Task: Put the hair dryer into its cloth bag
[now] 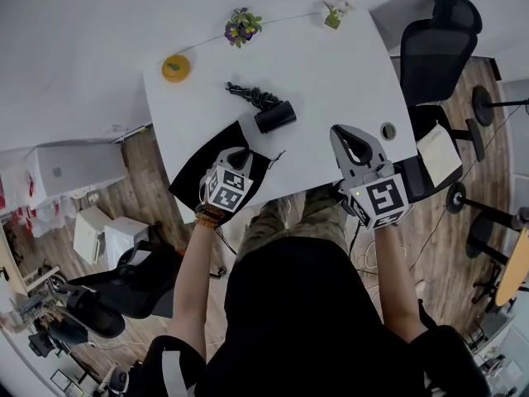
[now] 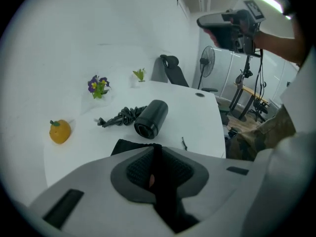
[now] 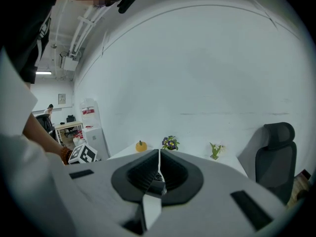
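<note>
Orange fruit [image 1: 175, 67] and flowers [image 1: 241, 27] along far table [image 1: 331, 81] edge; hair dryer [image 1: 275, 118] lying mid-table, just beyond cloth bag [image 1: 192, 184] pinched by down-tilted left gripper [image 1: 240, 154]; right gripper [image 1: 347, 133] clenched empty, near right.

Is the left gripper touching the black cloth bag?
Touching. In the left gripper view, the left gripper has its jaws closed on black fabric of the cloth bag.

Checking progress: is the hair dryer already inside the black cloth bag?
No, the hair dryer lies uncovered on the white table, beyond the cloth bag.
</note>
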